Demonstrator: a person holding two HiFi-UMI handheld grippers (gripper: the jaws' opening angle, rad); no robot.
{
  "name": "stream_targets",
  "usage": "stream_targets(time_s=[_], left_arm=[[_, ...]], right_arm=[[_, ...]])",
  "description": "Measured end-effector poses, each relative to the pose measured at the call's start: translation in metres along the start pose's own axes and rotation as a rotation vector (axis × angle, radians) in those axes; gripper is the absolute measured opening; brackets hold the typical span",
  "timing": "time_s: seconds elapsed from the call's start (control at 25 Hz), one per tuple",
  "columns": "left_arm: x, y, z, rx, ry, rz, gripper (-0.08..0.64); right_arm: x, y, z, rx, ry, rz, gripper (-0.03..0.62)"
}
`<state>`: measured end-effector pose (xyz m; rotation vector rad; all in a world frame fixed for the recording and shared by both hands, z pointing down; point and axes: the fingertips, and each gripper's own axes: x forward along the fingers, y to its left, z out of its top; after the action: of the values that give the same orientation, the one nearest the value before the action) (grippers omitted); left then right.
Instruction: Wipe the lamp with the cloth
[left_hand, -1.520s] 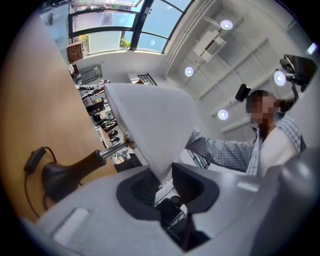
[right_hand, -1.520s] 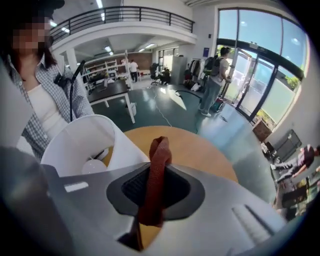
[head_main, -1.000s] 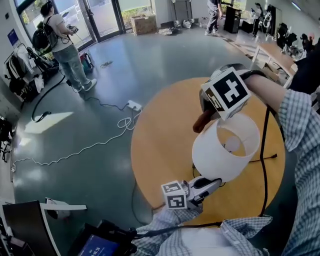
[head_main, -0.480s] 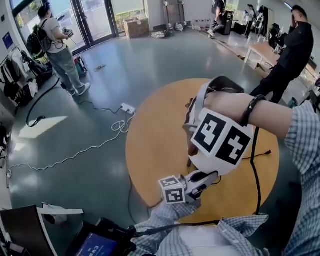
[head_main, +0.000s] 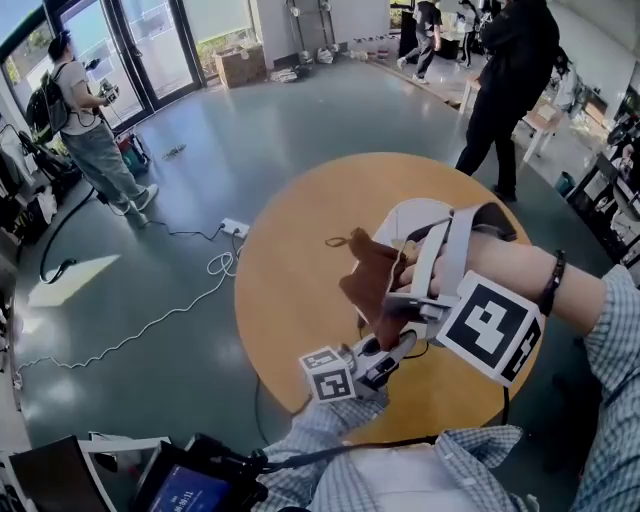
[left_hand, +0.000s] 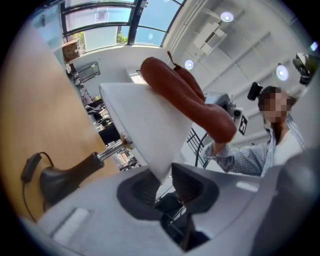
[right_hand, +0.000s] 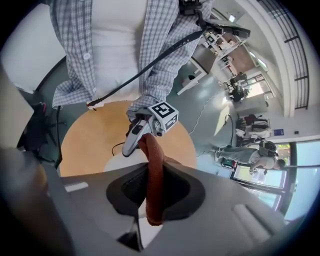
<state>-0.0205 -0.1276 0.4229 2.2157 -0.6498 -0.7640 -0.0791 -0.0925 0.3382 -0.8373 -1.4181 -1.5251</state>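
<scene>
The lamp (left_hand: 145, 125), a small table lamp with a plain white cone-shaped shade (left_hand: 130, 107), a thin bright metal stem (left_hand: 113, 150) and a dark brown rounded base (left_hand: 67, 177), is on the round orange-brown wooden table (head_main: 290, 240), close in front of the person; whether it stands fully upright I cannot tell. The left gripper (left_hand: 164, 176) has its jaws pinched on the lower rim of the shade; I think this is to hold the light lamp steady, so that it does not slide or turn under the rubbing. The right gripper (right_hand: 154, 192) points steeply downward from above, its jaws closed tight on a fold of the soft reddish-brown cloth (right_hand: 154, 160); the free part of the cloth lies across the outer side of the shade, which I judge to be the part being wiped. The shade looks smooth, matte and rather stiff, so the cloth should glide on it easily; the cloth looks thick and limp, a little like suede or felt; the table top is smooth and flat.
</scene>
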Motion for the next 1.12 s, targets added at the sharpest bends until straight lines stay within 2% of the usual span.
stream_targets(time_s=[0.08,0.24,0.32,0.6,0.88,1.0,1.12], left_arm=[[-0.004,0.003,0.0,-0.005,0.008,-0.002,0.072],[-0.007,0.001,-0.002,-0.015,0.014,-0.005,0.075],[-0.009,-0.002,-0.003,-0.019,0.017,-0.007,0.075],[-0.002,-0.009,-0.014,-0.028,0.04,-0.014,0.075],[-0.02,-0.003,-0.003,-0.035,0.05,-0.026,0.075],[-0.019,-0.005,-0.006,-0.04,0.05,-0.029,0.077],[-0.019,-0.007,-0.009,-0.044,0.054,-0.033,0.08]], right_arm=[[-0.005,0.003,0.006,0.063,-0.017,-0.065,0.048],[-0.019,0.04,0.018,0.198,-0.045,-0.059,0.048],[-0.024,0.052,0.022,0.279,-0.054,-0.081,0.048],[-0.033,0.104,0.02,0.626,-0.12,-0.178,0.048],[-0.018,0.116,0.023,0.99,-0.26,-0.286,0.048],[-0.017,0.123,0.022,1.126,-0.324,-0.366,0.048],[-0.021,0.117,0.017,1.289,-0.394,-0.54,0.048]])
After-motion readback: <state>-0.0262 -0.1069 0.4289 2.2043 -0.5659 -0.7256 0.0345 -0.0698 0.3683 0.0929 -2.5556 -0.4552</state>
